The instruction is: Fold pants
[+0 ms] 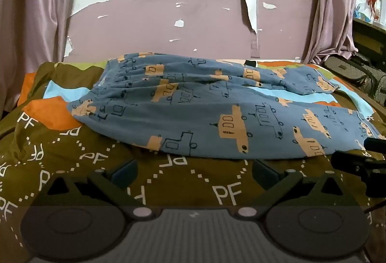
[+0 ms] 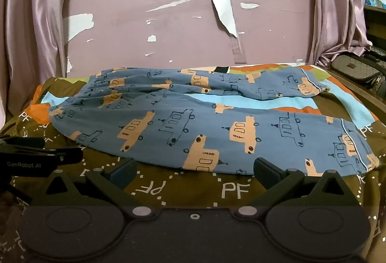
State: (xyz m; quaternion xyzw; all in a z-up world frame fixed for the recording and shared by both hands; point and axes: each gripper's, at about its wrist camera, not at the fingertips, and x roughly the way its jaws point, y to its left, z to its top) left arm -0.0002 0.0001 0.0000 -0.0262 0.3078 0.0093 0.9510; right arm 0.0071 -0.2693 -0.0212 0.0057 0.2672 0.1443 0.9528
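Blue pants (image 1: 193, 113) with tan car prints lie spread flat on the bed, waistband at the left, two legs running right with a gap between them. They also show in the right wrist view (image 2: 205, 128). My left gripper (image 1: 194, 172) is open and empty, just in front of the near leg's edge. My right gripper (image 2: 194, 171) is open and empty, also just short of the near leg's lower edge. The right gripper's body shows at the right edge of the left wrist view (image 1: 361, 161); the left gripper's body shows at the left in the right wrist view (image 2: 36, 159).
The bedsheet (image 1: 96, 166) is olive with white "PF" letters and orange, light-blue and green patches. A peeling mauve wall (image 1: 193, 21) stands behind the bed, with curtains (image 1: 36, 9) on both sides. A dark bag (image 2: 354, 67) sits at the right.
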